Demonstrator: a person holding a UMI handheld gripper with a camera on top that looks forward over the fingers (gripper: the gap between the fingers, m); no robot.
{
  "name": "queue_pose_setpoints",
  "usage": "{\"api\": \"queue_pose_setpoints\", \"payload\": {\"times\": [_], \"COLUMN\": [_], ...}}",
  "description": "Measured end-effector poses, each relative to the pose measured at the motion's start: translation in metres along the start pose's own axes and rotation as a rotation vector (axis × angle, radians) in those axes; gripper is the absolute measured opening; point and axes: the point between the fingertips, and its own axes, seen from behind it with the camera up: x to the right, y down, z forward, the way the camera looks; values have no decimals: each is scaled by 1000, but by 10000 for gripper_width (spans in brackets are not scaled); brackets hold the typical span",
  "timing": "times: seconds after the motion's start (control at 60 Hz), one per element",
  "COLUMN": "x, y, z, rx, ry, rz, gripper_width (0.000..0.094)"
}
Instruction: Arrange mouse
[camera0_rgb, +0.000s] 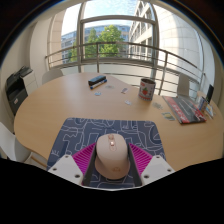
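Mouse (112, 155) between hand-held gripper (112, 165) fingers, contact unclear.

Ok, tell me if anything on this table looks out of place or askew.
Nothing stands out. The computer mouse sits between the open gripper fingers on the patterned mouse pad, which lies square to the round table's near edge. The mug stands upright; nothing is spilled.

the mouse (112, 155) sits low in the frame's centre, on the mouse pad (70, 133), between the open fingers of the gripper (112, 165). a cup (147, 88) stands on the table (50, 105) upper right; books (186, 108) lie at far right.
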Motion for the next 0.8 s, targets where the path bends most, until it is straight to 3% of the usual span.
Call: {"api": "queue_pose_setpoints", "payload": {"times": [0.1, 0.133, 0.2, 0.417, 0.8], "x": [-1, -2, -2, -14, -19], "y": [-14, -17, -26, -43, 5], "z": [-22, -35, -64, -174, -305], "rx": [27, 37, 59, 114, 152], "ry": [17, 27, 50, 73, 81], "rz": [1, -1, -3, 0, -40], "gripper_width": [862, 823, 860, 845, 845]}}
